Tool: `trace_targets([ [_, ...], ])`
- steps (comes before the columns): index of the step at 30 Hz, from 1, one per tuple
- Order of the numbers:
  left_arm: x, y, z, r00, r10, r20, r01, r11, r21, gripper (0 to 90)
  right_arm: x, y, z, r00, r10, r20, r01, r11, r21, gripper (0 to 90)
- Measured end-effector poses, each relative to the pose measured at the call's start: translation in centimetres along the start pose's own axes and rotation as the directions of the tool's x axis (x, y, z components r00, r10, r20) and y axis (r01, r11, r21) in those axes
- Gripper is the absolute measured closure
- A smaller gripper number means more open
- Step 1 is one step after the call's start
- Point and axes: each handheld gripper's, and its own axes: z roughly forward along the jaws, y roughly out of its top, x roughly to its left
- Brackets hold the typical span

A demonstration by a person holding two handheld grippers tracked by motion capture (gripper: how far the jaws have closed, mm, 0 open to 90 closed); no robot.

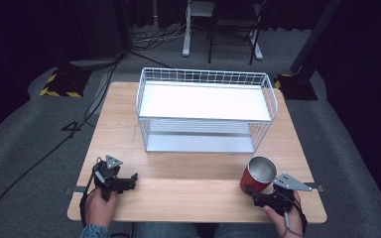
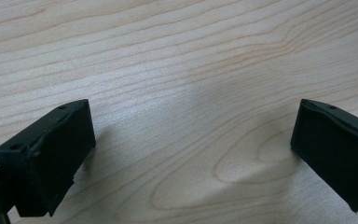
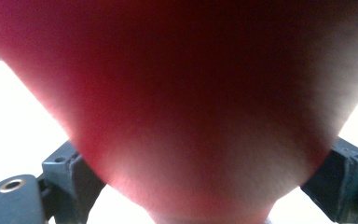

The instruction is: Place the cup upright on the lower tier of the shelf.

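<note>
At the left, the left gripper (image 1: 129, 181) rested on the wooden table (image 1: 198, 173) with its jaws wide apart and nothing between them. Behind the middle stood a white wire basket (image 1: 206, 111). At the right, the right gripper (image 1: 252, 194) had its jaws pressed on both sides of a red metal cup (image 1: 258, 174), near the table's front edge.

A light wooden surface (image 1: 188, 193) with a visible grain was seen across the middle of the high view, standing on grey carpet (image 1: 25, 139). A white wire basket (image 1: 206, 109) with a solid white top shelf and a lower shelf was set on it in the upper centre of the frame. A red cup (image 1: 258, 174) with a silver rim and inside was seen at the lower right, tilted, near the front edge. In the left gripper view, bare wood grain was shown.
</note>
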Motion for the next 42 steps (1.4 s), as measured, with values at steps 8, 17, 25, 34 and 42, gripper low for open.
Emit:
trace_targets([
  [8, 0.0, 0.0, 0.0, 1.0, -0.001, -0.001, 0.001, 1.0, 0.0, 0.0, 0.1, 0.2, 0.5, 0.9963, -0.084, 0.019, 0.083, 0.996, 0.042, 15.7],
  [17, 0.0, 0.0, 0.0, 1.0, -0.002, -0.002, 0.002, 1.0, 0.0, 0.0, 0.3, 0.2, 0.6, 0.9922, -0.12, 0.033, 0.118, 0.991, 0.056, 16.6],
  [25, 0.0, 0.0, 0.0, 1.0, -0.001, -0.001, 0.001, 1.0, 0.0, 0.0, 0.3, 0.2, 0.5, 0.992, -0.121, 0.034, 0.119, 0.992, 0.052, 17.1],
  [34, 0.0, 0.0, 0.0, 1.0, -0.002, -0.002, 0.002, 1.0, -0.001, 0.0, 0.5, 0.2, 0.3, 0.9949, -0.1, 0.011, 0.1, 0.994, 0.038, 17.3],
  [42, 0.0, 0.0, 0.0, 1.0, -0.001, -0.002, 0.001, 1.0, 0.0, 0.0, 0.8, 1.2, 0.1, 0.9928, -0.12, 0.003, 0.12, 0.993, 0.02, 17.3],
])
